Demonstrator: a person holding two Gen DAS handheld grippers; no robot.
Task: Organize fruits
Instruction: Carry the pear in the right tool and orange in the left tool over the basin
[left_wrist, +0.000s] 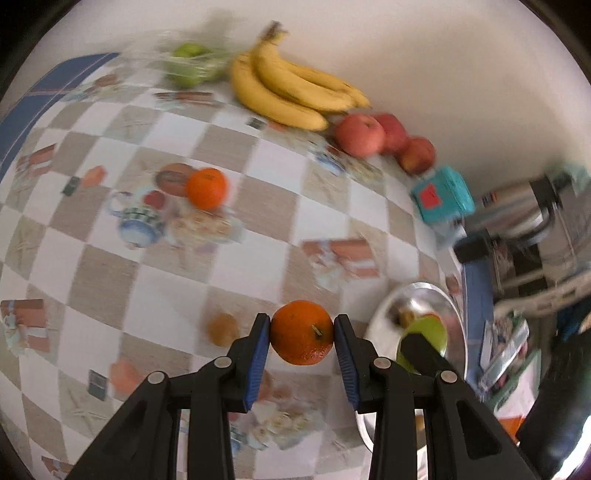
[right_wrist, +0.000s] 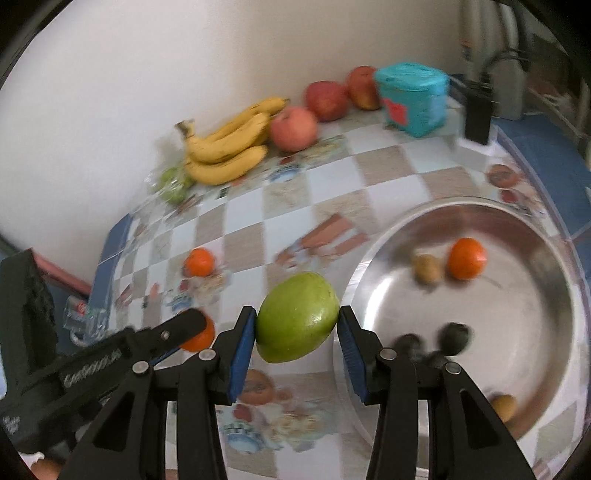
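Note:
My left gripper (left_wrist: 302, 332) is shut on an orange tangerine (left_wrist: 302, 332) and holds it above the checkered tablecloth. My right gripper (right_wrist: 297, 319) is shut on a green mango (right_wrist: 297, 317), just left of a large steel bowl (right_wrist: 373, 266). The bowl holds a tangerine (right_wrist: 466, 257), a small brown fruit (right_wrist: 426, 268), dark fruits (right_wrist: 453, 338) and another brown fruit (right_wrist: 504, 406). In the left wrist view the bowl (left_wrist: 456, 306) and the mango (left_wrist: 430, 328) show at right. The left gripper's finger (right_wrist: 184, 326) shows at the left of the right wrist view.
Another tangerine (left_wrist: 205, 188) lies on the cloth, a small brown fruit (left_wrist: 222, 328) nearer. Bananas (left_wrist: 288, 85), red apples (left_wrist: 360, 134) and bagged green fruit (left_wrist: 192, 64) line the wall. A teal packet (left_wrist: 441, 195) stands near the table's corner.

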